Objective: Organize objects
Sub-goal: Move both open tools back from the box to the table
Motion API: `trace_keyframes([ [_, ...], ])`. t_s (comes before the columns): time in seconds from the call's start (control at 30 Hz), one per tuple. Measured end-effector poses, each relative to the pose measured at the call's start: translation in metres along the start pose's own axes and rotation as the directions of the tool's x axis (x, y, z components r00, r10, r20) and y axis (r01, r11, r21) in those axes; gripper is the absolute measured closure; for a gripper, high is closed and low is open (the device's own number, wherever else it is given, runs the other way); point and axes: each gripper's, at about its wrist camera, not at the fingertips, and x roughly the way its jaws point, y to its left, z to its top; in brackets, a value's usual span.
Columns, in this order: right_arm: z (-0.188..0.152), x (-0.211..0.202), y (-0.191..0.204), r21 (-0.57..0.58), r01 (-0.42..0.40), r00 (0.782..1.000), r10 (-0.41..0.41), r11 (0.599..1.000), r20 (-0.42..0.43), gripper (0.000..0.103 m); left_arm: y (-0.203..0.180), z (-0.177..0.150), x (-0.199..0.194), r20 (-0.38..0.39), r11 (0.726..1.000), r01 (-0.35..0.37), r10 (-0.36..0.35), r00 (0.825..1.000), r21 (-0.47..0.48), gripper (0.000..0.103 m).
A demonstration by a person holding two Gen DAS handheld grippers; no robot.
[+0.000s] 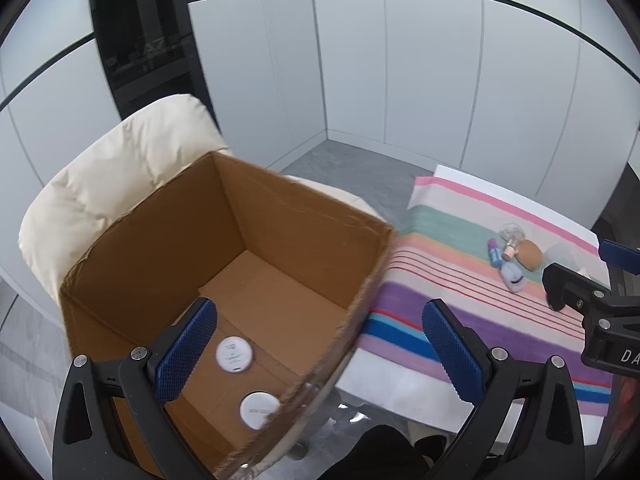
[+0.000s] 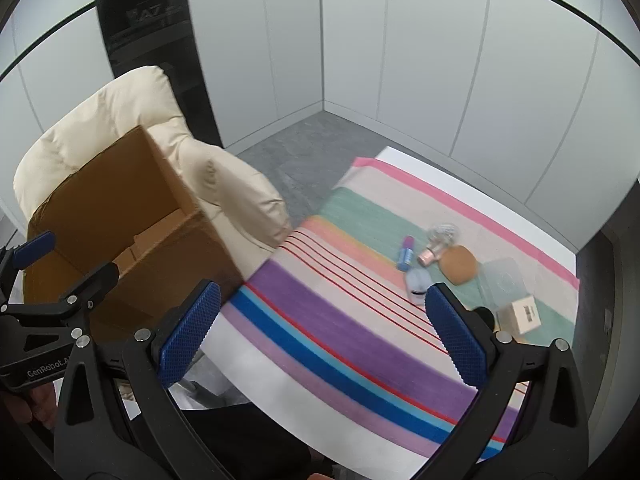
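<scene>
Both grippers are empty with jaws spread wide: the left gripper [image 1: 320, 344] hangs over the open cardboard box [image 1: 304, 216] on the cream chair [image 1: 120, 168], where two white round tins [image 1: 234, 354] lie with print too small to read. The right gripper [image 2: 324, 328], above the striped cloth [image 2: 320, 320], faces a cluster of cosmetics [image 2: 436, 256]. "GenRobot" shows on the left gripper's body; "A7" marks the dark cabinet [image 2: 148, 12].

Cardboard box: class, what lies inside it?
Inside the cardboard box, two round white discs lie flat on its floor. The near wall and left gripper hide the nearest corner.
</scene>
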Motion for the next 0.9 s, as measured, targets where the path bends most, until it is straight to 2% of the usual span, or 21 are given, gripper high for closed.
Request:
trace_keyframes([
  [0.9,-0.04,-0.031,-0.107,0.146,0.116,0.993,-0.115,0.982,-0.015,0.0,-0.115,0.012,0.0,0.003,0.982,0.135,-0.136,0.991,0.132,0.0],
])
